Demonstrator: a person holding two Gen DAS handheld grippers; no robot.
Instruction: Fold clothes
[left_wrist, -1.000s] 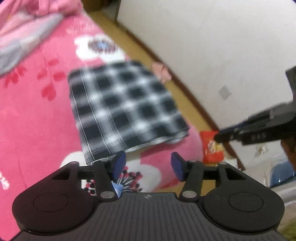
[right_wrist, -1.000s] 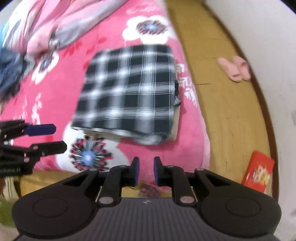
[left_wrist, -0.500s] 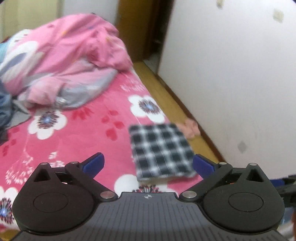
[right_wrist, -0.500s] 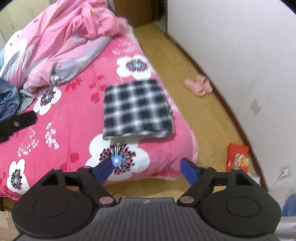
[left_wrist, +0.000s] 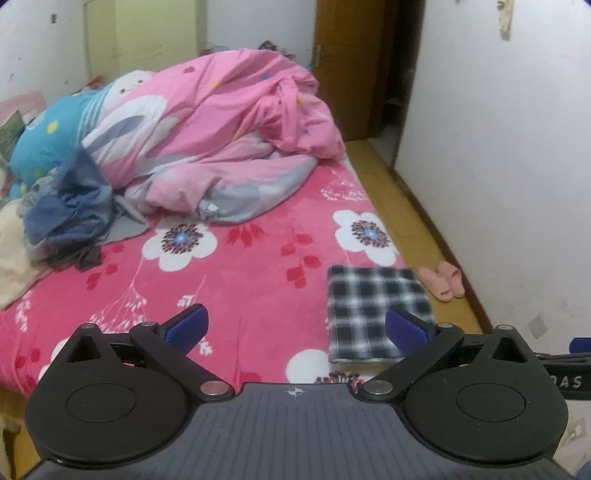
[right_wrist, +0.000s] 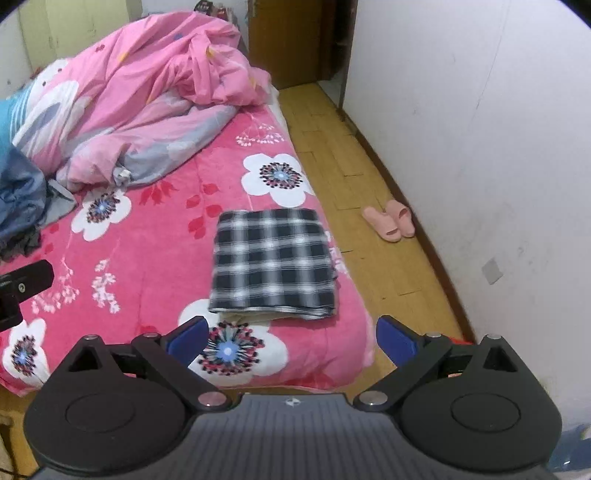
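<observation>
Your folded plaid garment (right_wrist: 272, 264) lies flat on the pink floral bedspread (right_wrist: 155, 236), near the bed's right edge and close to the foot corner, well apart from both tools. It reads as a tidy rectangle, so this piece looks finished.

Your left tool (left_wrist: 295, 326) and your right tool (right_wrist: 291, 338) both stand with fingers spread wide apart and hold nothing.

Expect the plaid to be light, soft and limp; it should sag and lose its shape if you lift it by one corner. If you must shift it, pinch through all the layers at the near edge, where the stacked hems and a pale inner layer show, one tool toward each corner.

Its long axis seems to run from the foot of the bed toward the rumpled pink quilt (right_wrist: 147, 85), with the open layered edge pointing at you.

The crumpled blue garments (left_wrist: 70, 210) at the bed's left side, beside the quilt, look like your likely next piece: equally floppy, so search for a hem or collar first.
</observation>
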